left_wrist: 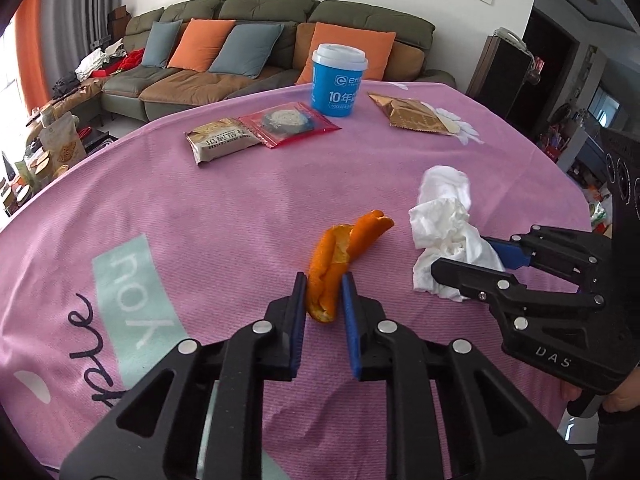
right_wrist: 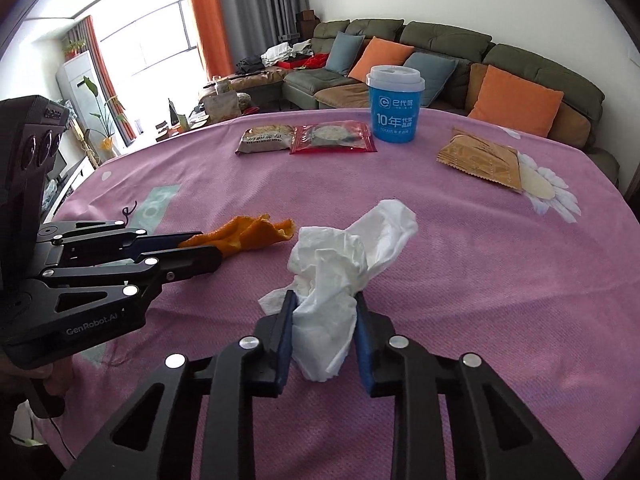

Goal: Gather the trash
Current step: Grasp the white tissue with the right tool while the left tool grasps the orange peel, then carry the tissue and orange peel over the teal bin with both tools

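Note:
An orange peel (left_wrist: pixel 344 252) lies on the pink tablecloth (left_wrist: pixel 200 208). My left gripper (left_wrist: pixel 325 286) has its jaws around the peel's near end, pads touching it. It also shows in the right wrist view (right_wrist: pixel 200 246), with the peel (right_wrist: pixel 248 234) between its fingers. A crumpled white tissue (right_wrist: pixel 340 264) lies to the right of the peel. My right gripper (right_wrist: pixel 325 304) has its jaws closed around the tissue's near end. The tissue (left_wrist: pixel 444 224) and right gripper (left_wrist: pixel 464 256) also show in the left wrist view.
At the far side of the table stand a blue paper cup (left_wrist: pixel 338 80), a beige snack packet (left_wrist: pixel 222 140), a red snack packet (left_wrist: pixel 288 122) and a brown wrapper (left_wrist: pixel 412 114). A green sofa (left_wrist: pixel 260 40) with cushions stands behind the table.

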### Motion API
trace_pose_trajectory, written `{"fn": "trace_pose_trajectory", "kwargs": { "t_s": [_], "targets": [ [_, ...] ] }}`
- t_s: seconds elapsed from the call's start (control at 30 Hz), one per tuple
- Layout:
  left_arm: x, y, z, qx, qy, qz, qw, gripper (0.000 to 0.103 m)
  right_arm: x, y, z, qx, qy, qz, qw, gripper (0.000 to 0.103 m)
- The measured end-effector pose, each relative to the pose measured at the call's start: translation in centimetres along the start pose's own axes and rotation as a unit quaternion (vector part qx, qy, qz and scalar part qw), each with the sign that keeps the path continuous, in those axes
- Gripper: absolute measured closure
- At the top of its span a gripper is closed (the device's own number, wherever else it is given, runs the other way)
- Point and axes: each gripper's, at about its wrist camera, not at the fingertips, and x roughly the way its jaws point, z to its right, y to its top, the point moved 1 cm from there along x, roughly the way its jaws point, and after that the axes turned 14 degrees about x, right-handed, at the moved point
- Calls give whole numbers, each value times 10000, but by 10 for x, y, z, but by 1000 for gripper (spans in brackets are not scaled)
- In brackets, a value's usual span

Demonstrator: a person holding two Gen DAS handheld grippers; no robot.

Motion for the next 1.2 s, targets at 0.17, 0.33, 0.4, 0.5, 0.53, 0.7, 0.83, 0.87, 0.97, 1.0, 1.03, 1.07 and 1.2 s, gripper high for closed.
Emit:
{"fn": "trace_pose_trajectory", "kwargs": {
  "t_s": [0.17, 0.33, 0.4, 0.5, 0.53, 0.7, 0.83, 0.87, 0.97, 1.0, 1.03, 1.07, 1.2],
  "targets": [
    [-4, 0, 3, 42, -113, 101, 9999, 88, -5, -1, 4, 114, 171, 30, 9998, 92],
    [-25, -7, -1, -84, -49, 282, 9996, 88, -25, 0, 7, 235, 244, 307, 9990, 93],
    [-40, -11, -4, -135, 38, 417, 9990, 88, -35, 1, 7, 272, 282, 419, 9984, 93],
    [-68, -19, -11, -258, 218, 634, 9974, 88, -50, 4, 1, 221, 341, 576, 9975, 93],
    [-77, -22, -12, -308, 256, 697, 9968, 88, -55, 4, -2, 192, 372, 624, 9972, 93],
    [-131, -42, -22, -433, 614, 1012, 9920, 88, -75, 8, -27, -69, 605, 788, 9950, 93],
    [-178, -63, -35, -626, 908, 1226, 9863, 88, -84, 9, -60, -390, 833, 860, 9920, 93],
    [-189, -69, -38, -668, 1004, 1274, 9845, 88, -84, 9, -69, -468, 904, 857, 9911, 93],
    [-224, -90, -50, -834, 1299, 1393, 9781, 88, -87, 8, -95, -704, 1124, 854, 9875, 93],
    [-235, -98, -54, -900, 1428, 1408, 9755, 88, -88, 7, -105, -784, 1206, 841, 9860, 93],
    [-245, -106, -59, -956, 1515, 1428, 9734, 88, -89, 6, -115, -873, 1277, 838, 9844, 93],
    [-255, -115, -63, -1023, 1592, 1446, 9712, 88, -89, 4, -125, -955, 1360, 810, 9828, 93],
    [-296, -153, -79, -1315, 2007, 1454, 9598, 88, -85, -4, -170, -1318, 1683, 672, 9746, 93]
  ]
}}
